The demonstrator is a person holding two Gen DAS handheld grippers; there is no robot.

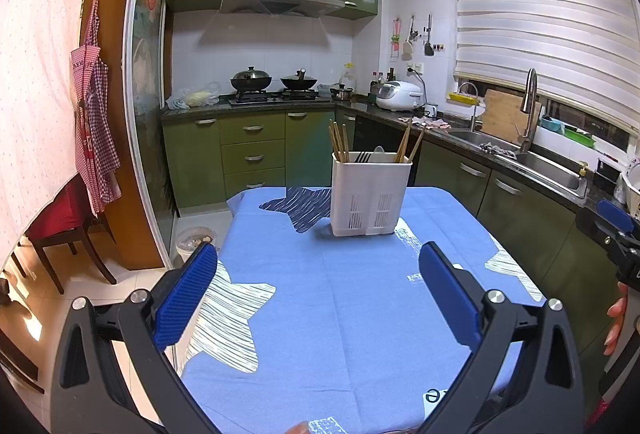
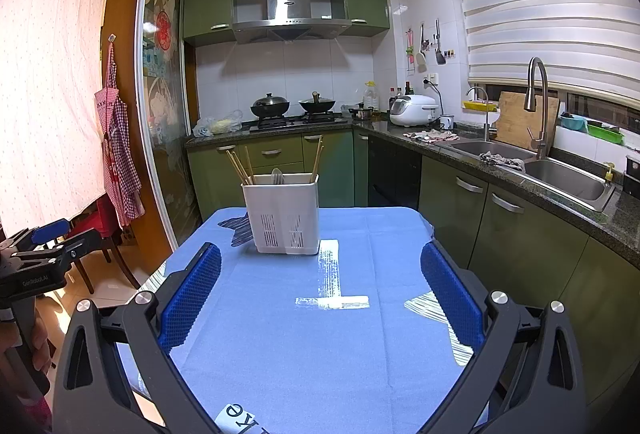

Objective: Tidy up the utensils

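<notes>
Green cabinets are lining a kitchen behind a table that is wearing a blue tablecloth (image 1: 360, 314) printed with stars. Going left to right, a checked apron (image 1: 94, 121) is hanging by the doorway, two lidded woks (image 1: 251, 78) are sitting on the stove, a white rice cooker (image 1: 400, 94) is standing in the counter's corner, and a steel sink (image 1: 540, 163) is lying under the blinds.

At the table's far end a white utensil holder (image 1: 370, 193) is standing upright, with chopsticks (image 1: 338, 141) leaning out of its left and right compartments and a fork and spoon showing in the middle one.

Nearer, the left gripper (image 1: 318, 294) is hovering above the cloth, spread wide and gripping nothing. To its right, the right gripper (image 2: 320, 294) is doing likewise, spread wide and empty, well short of the holder.
</notes>
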